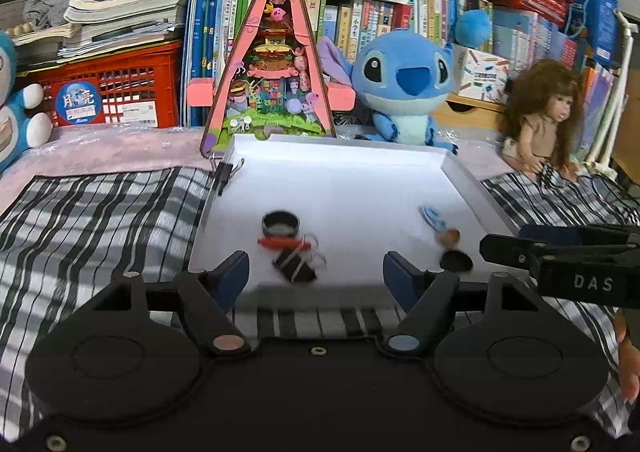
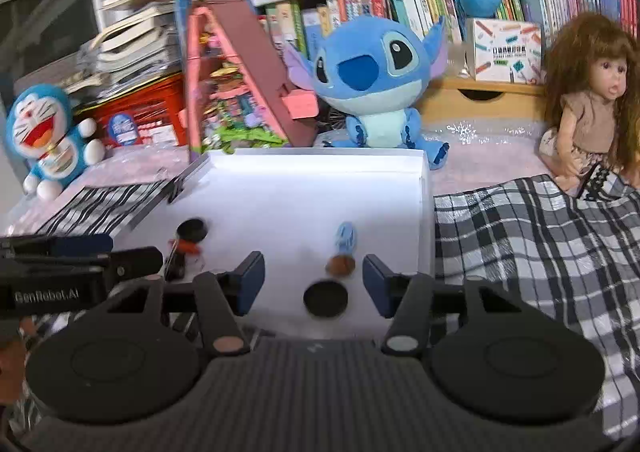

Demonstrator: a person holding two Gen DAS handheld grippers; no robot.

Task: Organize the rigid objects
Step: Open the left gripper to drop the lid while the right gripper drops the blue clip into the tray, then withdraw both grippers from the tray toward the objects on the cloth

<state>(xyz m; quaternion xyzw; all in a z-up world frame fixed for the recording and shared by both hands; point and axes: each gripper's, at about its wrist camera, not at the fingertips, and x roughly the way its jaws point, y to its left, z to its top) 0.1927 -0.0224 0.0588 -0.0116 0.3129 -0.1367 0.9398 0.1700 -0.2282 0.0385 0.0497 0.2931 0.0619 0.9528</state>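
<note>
Here, small rigid items are being gathered in a white tray (image 1: 340, 179) while both grippers are being held apart and empty at its near edge.

In the left wrist view, the left gripper (image 1: 316, 276) is being held with jaws apart, gripping nothing; a black ring-shaped cap (image 1: 281, 223), an orange-red piece (image 1: 283, 242) and a black binder clip (image 1: 295, 267) are lying clustered ahead of it, seemingly so they stay contained by the rim. In the right wrist view, the right gripper (image 2: 314, 282) is likewise being held spread and empty, with a black disc (image 2: 325, 298) lying between its fingers, a brown piece (image 2: 341, 264) and a blue piece (image 2: 345, 238) beyond; the left gripper (image 2: 132, 258) is entering alongside.
</note>
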